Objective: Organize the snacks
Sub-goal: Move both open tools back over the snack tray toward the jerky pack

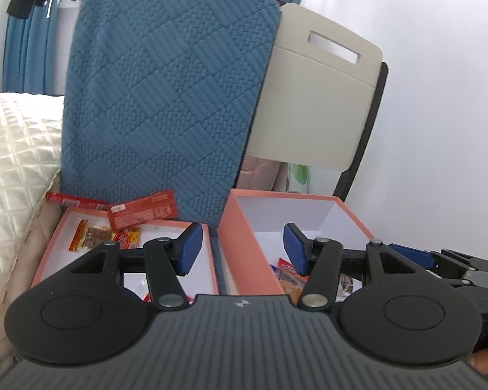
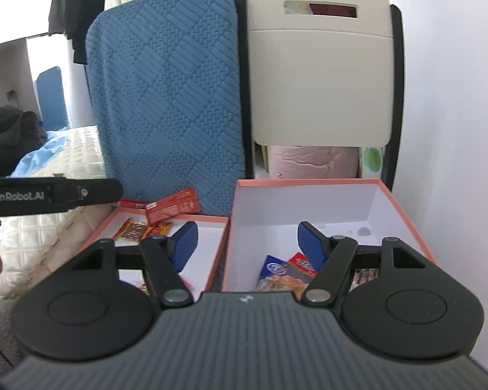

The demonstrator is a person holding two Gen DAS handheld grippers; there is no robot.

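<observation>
Left wrist view, left tongs [image 1: 242,248] agape (holding nothing) — snacks [image 1: 104,235] beyond, right tongs [image 2: 247,243] likewise.

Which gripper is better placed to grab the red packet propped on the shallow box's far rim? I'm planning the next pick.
Probably left gripper: open and empty, nearer the red packet; right gripper faces the deeper box.

quilted cloth cushion [image 2: 166,91] (matt), glossy snack wrappers [image 2: 174,208].

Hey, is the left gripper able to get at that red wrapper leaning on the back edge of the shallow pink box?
Probably yes. The left gripper is open and empty, and the red snack wrapper lies exposed on the shallow pink box's far rim, against the blue quilted cushion, nothing covering it.
</observation>
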